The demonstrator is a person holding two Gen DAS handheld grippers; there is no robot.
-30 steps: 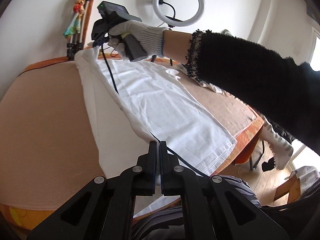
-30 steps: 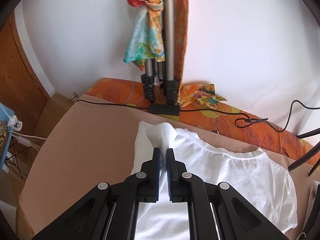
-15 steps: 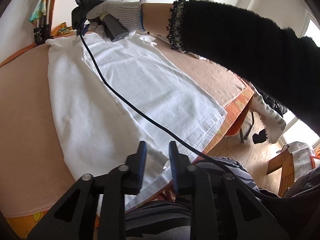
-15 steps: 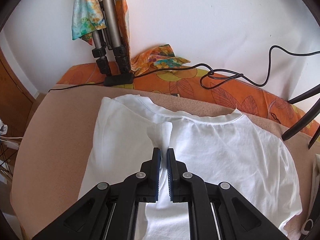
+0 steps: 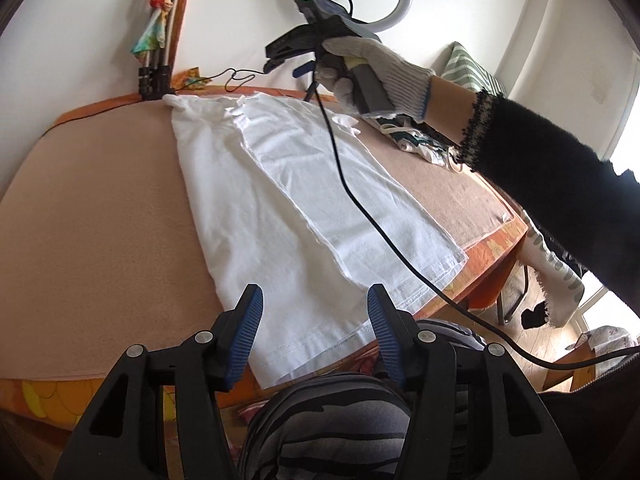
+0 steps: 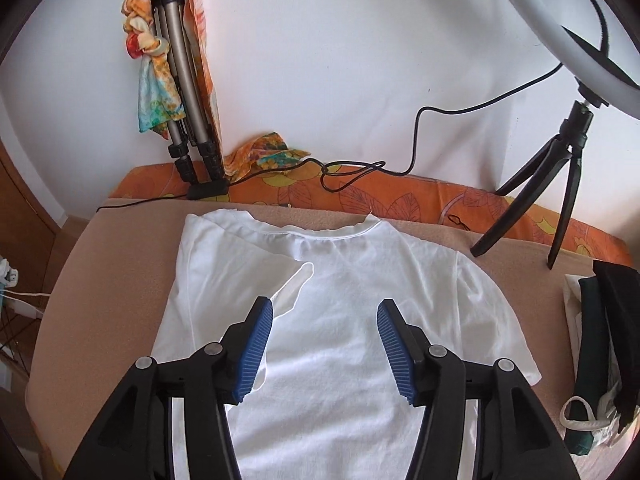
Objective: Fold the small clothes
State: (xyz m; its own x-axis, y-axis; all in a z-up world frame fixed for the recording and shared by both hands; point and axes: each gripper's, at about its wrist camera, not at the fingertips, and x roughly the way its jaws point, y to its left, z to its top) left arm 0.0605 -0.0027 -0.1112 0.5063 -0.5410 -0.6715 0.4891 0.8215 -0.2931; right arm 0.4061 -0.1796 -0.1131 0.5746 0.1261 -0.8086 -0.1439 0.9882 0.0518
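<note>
White T-shirt (image 6: 344, 320) lies flat on the tan table cover (image 5: 92, 216), collar toward the wall edge, hem at the near edge; 1 side is folded over the middle, sleeve tip on the chest. Left gripper (image 5: 314, 336) above the hem and right gripper (image 6: 325, 344) above the chest have both just been opening: jaws apart, nothing between them. Gloved hand (image 5: 372, 72) holds the right gripper; cable (image 5: 352, 196) trails across the shirt.

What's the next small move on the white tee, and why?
Probably bring the right hand-held gripper over to the unfolded right sleeve and pinch it. Both hand-held grippers have just been opening, and nothing is between the jaws. The left side of the white T-shirt already lies folded inward, while the right side lies flat on the beige cover.
</note>
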